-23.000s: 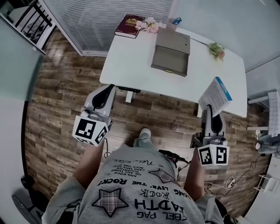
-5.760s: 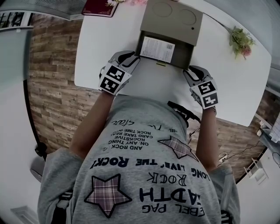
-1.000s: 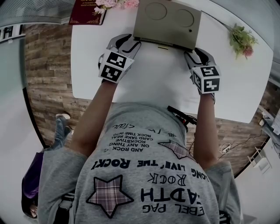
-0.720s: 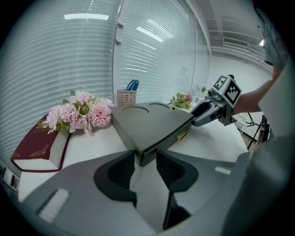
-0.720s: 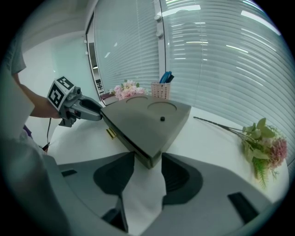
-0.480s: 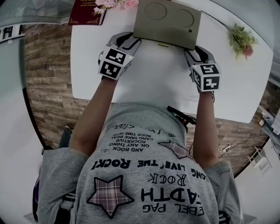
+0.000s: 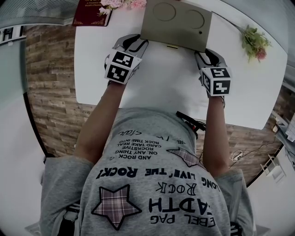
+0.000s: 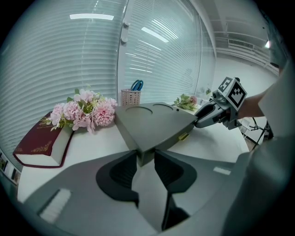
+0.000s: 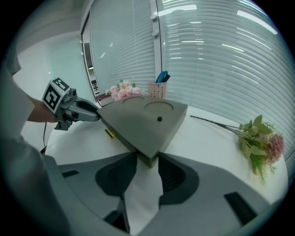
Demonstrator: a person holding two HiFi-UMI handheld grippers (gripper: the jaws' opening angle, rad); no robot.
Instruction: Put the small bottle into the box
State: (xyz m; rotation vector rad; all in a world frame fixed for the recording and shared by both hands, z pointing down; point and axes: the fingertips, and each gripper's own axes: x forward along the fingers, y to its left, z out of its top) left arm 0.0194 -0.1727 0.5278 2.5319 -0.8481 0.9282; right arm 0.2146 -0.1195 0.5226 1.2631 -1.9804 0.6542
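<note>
The box sits shut at the far side of the white surface. The small bottle is out of sight, likely inside. Your left tool and right tool, both angled down, have just been closing and now pinch its near corners. Press evenly, wrists level.

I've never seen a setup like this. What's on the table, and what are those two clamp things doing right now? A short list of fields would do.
Setting: white table, person standing over it
Box: grey box, lid closed
Left gripper: jaws have just been closing; the box's near left corner sits between them, touching both
Right gripper: the same at the near right corner
Small bottle: not visible
Other items: dark red book, pink flowers, pen cup with scissors, flower sprig right of the box
</note>
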